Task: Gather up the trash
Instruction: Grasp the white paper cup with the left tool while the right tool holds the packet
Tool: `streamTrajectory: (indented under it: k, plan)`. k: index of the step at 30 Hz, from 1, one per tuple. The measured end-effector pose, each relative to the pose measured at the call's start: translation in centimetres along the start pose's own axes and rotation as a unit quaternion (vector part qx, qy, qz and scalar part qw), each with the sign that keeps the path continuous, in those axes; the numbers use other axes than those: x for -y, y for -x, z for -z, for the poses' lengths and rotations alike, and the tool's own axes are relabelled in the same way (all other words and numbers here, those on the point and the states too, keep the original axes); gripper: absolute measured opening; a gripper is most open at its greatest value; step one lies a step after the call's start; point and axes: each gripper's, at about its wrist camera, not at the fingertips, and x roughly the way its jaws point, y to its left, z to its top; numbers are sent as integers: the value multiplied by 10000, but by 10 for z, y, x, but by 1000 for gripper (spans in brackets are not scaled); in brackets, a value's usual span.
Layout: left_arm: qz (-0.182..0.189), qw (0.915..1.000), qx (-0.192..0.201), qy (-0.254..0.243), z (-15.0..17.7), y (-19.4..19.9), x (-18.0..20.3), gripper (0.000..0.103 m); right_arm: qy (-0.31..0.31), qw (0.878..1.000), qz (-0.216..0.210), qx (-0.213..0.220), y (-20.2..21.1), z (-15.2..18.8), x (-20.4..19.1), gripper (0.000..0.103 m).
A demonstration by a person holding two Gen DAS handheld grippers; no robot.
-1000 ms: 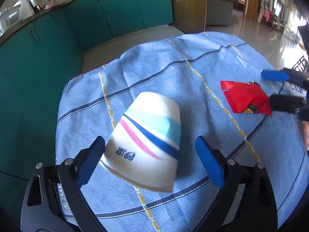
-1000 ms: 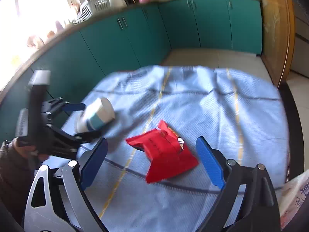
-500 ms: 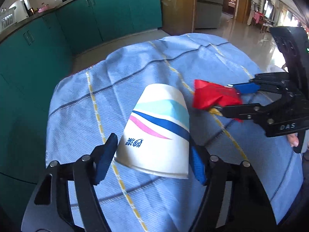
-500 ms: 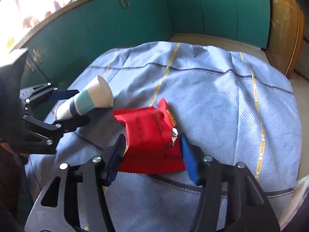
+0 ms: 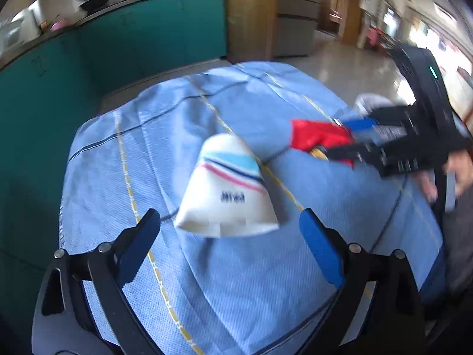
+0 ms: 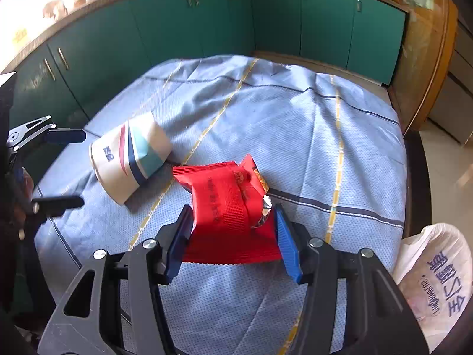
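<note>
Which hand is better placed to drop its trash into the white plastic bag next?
Right. The right gripper already clamps the red wrapper, and the bag sits beside it.

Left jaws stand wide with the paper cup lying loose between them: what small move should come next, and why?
Probably close the left gripper on the paper cup again: it lies on its side on the tablecloth, untouched, while the right gripper already clamps the red wrapper.

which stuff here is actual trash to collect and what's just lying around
Trash job:
paper cup, on its side, left gripper open
red wrapper, in right gripper
white plastic bag, probably for the trash

Just there:
blue tablecloth
teal cabinets
</note>
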Motion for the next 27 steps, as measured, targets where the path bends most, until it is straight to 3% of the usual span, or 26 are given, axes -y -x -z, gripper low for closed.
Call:
streamTrajectory:
  k: [3,6,12,15,27]
  plan:
    - [-223,9993,80,280,-17,-9,3,96,-217,9997,117,-10,-3,3,8,55]
    - [-280,9990,-125,310,-23,-29,11,96,-392,9992,106,-63,-9,7,17,55]
    - [-417,9967,-645,259,-12,-58,17,96,-417,9990,165,-32,-6,11,19,55]
    - [-471,9958,-743,272,-5,-62,15,88,-410,9990,152,-27,-6,11,19,55]
    - [-669,9967,-47,447,24,-8,28,84,-244,9997,80,50,-1,15,2,55]
